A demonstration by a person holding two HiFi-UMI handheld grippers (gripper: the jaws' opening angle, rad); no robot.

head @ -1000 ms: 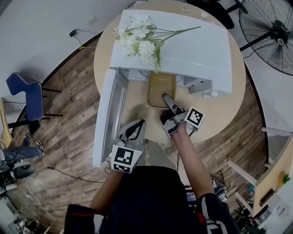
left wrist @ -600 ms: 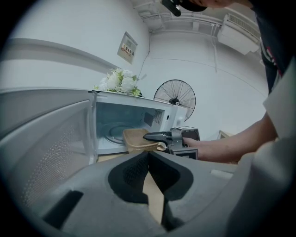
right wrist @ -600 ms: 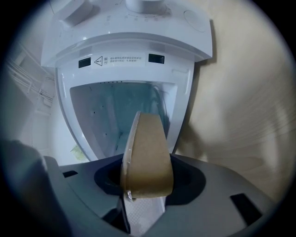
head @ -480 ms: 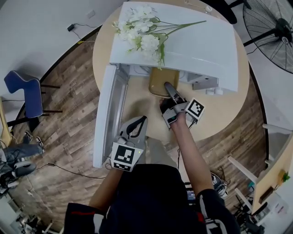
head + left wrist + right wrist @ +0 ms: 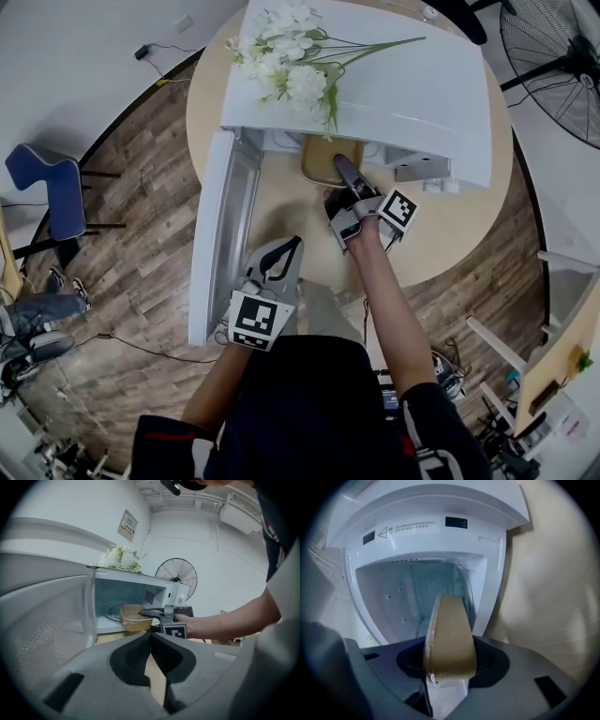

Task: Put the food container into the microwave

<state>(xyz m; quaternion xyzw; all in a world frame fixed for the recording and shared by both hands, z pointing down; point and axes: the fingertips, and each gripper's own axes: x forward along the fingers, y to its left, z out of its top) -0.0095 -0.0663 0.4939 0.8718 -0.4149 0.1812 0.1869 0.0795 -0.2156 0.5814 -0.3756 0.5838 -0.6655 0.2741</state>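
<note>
Right gripper (image 5: 343, 172) pinches the near end wall of the food container (image 5: 328, 156). Its jaws have just been closing a little more, with that wall between them, and in the right gripper view the tan wall fills the gap edge-on. The container lies straight ahead of those jaws, long axis along their line and pointing into the open microwave (image 5: 394, 94). Its far end is already inside the mouth and its near end is out over the worktop (image 5: 281, 206). Judged next move is a straight push forward, so the right hand is the one in play. Left gripper (image 5: 151, 641) has its jaws pressed together on nothing and hangs well apart, near the swung-out door (image 5: 220, 234). The container's far end is hidden under the microwave's top and the flowers (image 5: 291, 56) in the head view. Can't tell whether its base rests on the cavity floor or hangs just above it, and its contents can't be made out.
</note>
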